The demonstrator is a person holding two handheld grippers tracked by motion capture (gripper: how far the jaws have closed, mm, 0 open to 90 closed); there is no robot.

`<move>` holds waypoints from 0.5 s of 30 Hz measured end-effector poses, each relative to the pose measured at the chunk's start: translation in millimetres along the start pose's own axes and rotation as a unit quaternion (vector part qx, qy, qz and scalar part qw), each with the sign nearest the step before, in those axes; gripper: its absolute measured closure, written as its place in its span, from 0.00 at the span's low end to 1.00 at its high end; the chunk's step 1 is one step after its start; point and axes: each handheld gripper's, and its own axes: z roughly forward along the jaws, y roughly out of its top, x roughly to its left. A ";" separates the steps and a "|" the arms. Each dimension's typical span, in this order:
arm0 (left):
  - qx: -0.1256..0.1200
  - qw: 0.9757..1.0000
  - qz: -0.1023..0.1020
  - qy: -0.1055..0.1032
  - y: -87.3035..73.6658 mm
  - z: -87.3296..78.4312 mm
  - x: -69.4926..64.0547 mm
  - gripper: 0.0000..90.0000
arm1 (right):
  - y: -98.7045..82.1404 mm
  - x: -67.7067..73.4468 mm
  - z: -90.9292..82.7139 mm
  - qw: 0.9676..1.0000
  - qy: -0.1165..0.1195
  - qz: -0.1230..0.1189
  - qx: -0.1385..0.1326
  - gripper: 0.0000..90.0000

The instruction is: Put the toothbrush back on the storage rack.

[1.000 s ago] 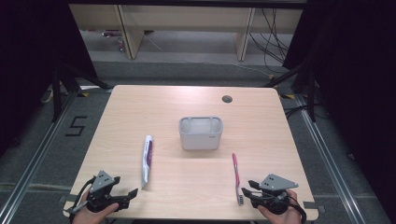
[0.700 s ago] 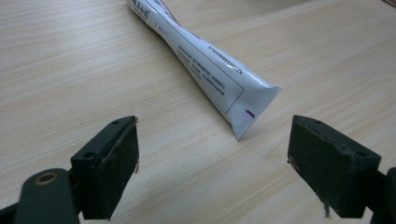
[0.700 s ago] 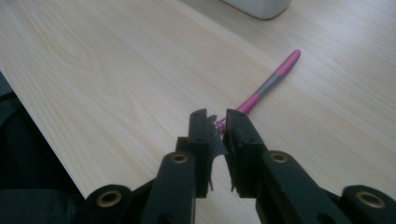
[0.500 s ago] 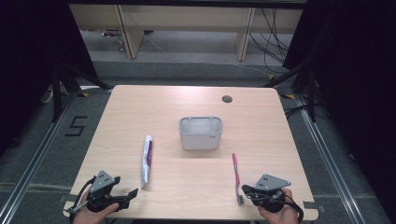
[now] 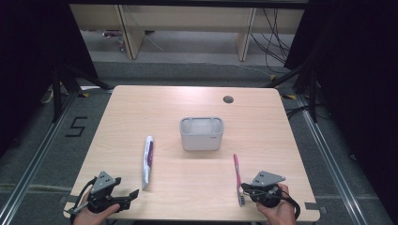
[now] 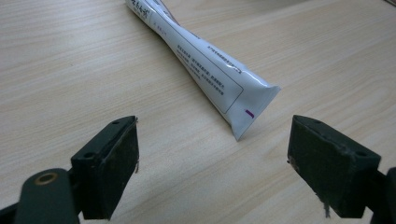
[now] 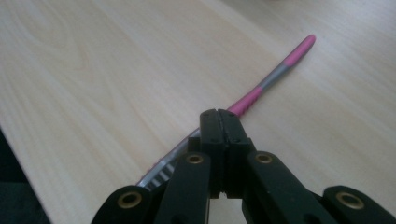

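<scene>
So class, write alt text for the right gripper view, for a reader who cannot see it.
The right gripper's two black jaws are pressed shut over a pink and grey plastic toothbrush lying on the pale wooden table; whether they pinch it cannot be told. Its handle runs away to the upper right, its bristled head near the table edge.

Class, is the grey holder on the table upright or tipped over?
Upright: the grey holder stands on the table, its open compartments facing up.

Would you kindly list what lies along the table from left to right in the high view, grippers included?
left gripper → toothpaste tube → grey holder → pink toothbrush → right gripper
</scene>
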 end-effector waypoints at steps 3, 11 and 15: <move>-0.005 1.000 -0.003 -0.002 -0.2 0.9 0.1 0.18 | 7.1 -6.0 5.1 1.000 -0.005 0.002 -0.004 1.00; -0.003 1.000 -0.004 -0.001 -0.3 0.9 0.8 0.18 | 25.6 -20.6 21.7 1.000 -0.011 -0.002 -0.004 1.00; -0.006 1.000 -0.005 -0.002 -0.4 1.1 0.2 0.18 | 33.4 -28.2 28.9 1.000 -0.011 0.004 -0.003 1.00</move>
